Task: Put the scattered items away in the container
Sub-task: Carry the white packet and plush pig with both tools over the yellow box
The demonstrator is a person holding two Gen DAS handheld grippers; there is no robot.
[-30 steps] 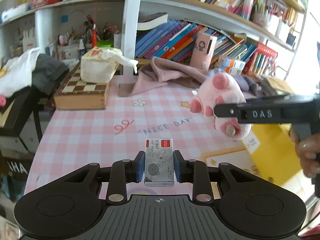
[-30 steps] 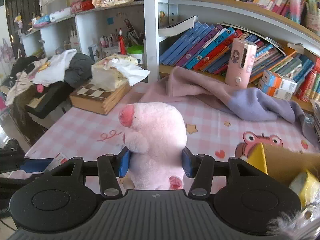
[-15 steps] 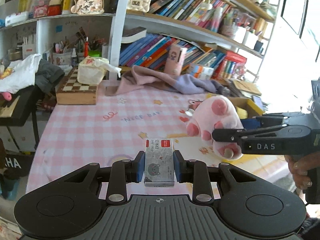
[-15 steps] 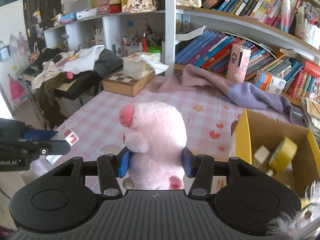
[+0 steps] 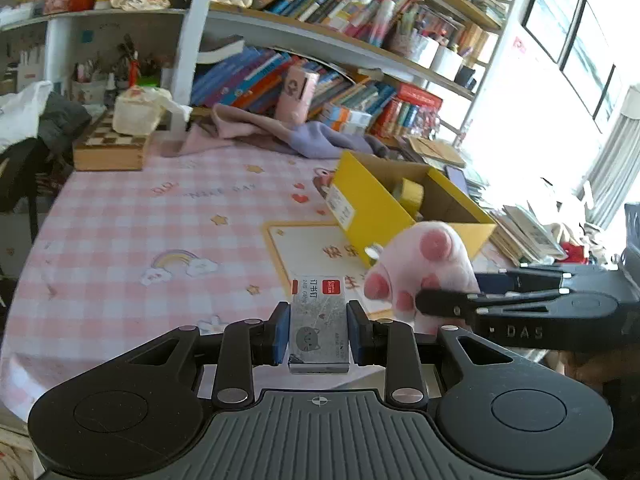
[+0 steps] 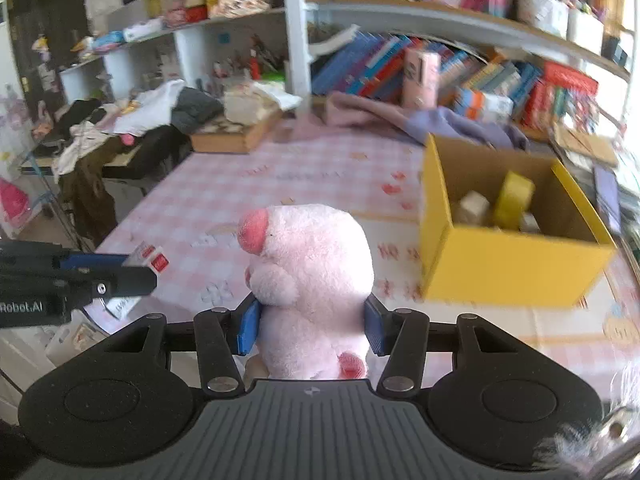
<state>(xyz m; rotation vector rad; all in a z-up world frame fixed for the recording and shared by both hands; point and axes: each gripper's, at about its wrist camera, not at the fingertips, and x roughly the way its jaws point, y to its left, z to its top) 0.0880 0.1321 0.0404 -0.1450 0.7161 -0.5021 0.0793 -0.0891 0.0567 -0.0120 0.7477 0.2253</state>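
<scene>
My left gripper [image 5: 319, 330] is shut on a small grey staple box [image 5: 318, 320] with a red label, held above the near edge of the pink checked table. My right gripper [image 6: 311, 328] is shut on a pink plush pig [image 6: 310, 280], also held up in the air. The pig [image 5: 424, 268] shows at the right of the left wrist view, between the right gripper's fingers. The open yellow cardboard box [image 6: 500, 256] stands on the table ahead and to the right, with a yellow tape roll [image 6: 512, 200] and small items inside. It also shows in the left wrist view [image 5: 372, 208].
A chessboard box [image 5: 110, 146] with a tissue pack on top sits at the far left of the table. A pink and purple cloth [image 5: 280, 136] lies along the back below the bookshelves. Stacked papers [image 5: 524, 228] lie right of the yellow box.
Both grippers have pulled back and risen with their loads. The yellow box has come into full view, and the table looks farther away in both views.
</scene>
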